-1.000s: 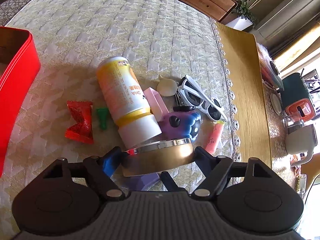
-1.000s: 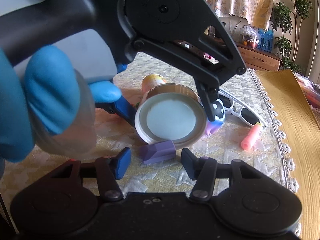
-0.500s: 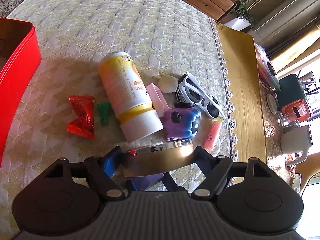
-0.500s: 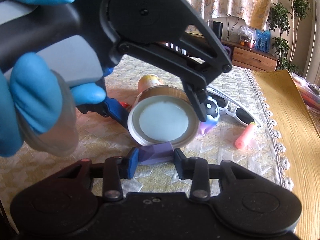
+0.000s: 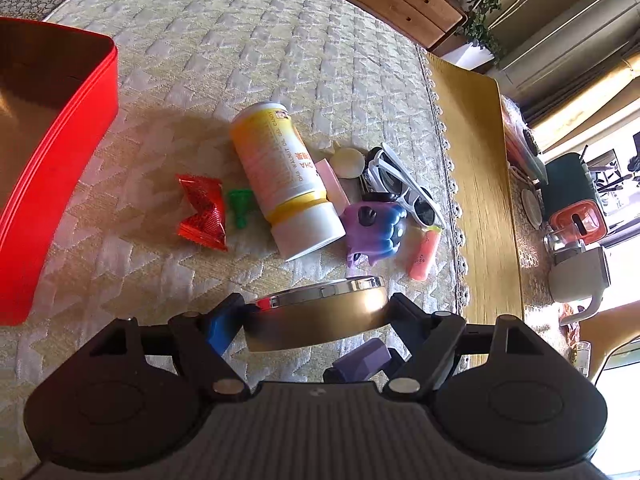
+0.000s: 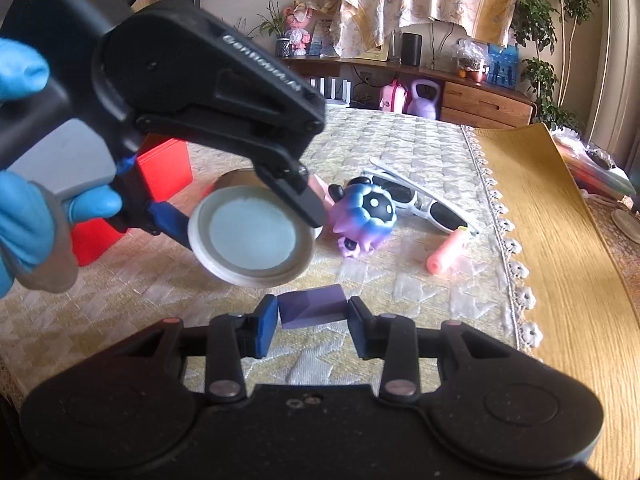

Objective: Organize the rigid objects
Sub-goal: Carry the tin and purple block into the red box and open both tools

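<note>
From the left wrist view, a red box (image 5: 60,184) fills the nine o'clock edge of the cream tablecloth (image 5: 240,48). Toward the centre lie a red wrapper (image 5: 202,212), a small green piece (image 5: 240,206), and a yellow-and-white bottle (image 5: 286,178) on its side. At about two o'clock of the bottle sit a pale round shell (image 5: 349,162) and white sunglasses (image 5: 404,186); a purple-and-blue toy (image 5: 374,232) touches the bottle's white cap end, with a pink tube (image 5: 424,254) at its three o'clock.

The left gripper (image 5: 316,316) is clamped on a round gold tin (image 5: 316,322), lifted clear of the cloth at six o'clock of the bottle.

The right gripper (image 6: 312,312) has just been closing, and its jaws now pinch a small purple block (image 6: 312,306), just below the tin's pale underside.
</note>
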Action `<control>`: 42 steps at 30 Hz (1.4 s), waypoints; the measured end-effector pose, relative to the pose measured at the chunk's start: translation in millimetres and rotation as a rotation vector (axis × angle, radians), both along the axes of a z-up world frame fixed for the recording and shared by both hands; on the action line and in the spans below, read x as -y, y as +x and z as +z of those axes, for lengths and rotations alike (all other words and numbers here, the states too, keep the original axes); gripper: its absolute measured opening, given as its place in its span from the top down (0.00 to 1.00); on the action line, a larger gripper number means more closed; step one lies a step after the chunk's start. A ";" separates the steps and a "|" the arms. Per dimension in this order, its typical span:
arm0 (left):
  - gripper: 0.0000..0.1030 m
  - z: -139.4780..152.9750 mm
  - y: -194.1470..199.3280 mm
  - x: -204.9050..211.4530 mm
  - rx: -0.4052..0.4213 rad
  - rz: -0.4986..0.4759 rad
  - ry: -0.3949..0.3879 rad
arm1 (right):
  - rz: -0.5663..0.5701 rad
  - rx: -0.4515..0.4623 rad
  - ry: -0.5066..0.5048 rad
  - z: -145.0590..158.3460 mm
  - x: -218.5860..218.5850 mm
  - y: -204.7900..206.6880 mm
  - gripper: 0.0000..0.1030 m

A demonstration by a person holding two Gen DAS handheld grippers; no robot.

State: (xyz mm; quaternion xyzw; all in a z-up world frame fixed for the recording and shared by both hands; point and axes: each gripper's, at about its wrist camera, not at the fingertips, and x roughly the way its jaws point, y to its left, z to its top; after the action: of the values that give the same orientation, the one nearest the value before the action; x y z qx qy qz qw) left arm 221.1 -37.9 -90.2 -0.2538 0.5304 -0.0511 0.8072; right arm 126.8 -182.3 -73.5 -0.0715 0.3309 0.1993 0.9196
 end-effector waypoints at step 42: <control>0.23 85.9 -56.7 -185.9 0.239 0.194 0.220 | 0.229 0.064 -0.058 76.5 -140.3 -5.1 0.63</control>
State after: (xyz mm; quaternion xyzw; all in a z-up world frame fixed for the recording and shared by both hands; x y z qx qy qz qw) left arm 164.4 147.9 -4.3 -0.2062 0.4060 0.0555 0.8886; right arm 121.7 -42.0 3.0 -0.1419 0.2967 0.2909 0.8984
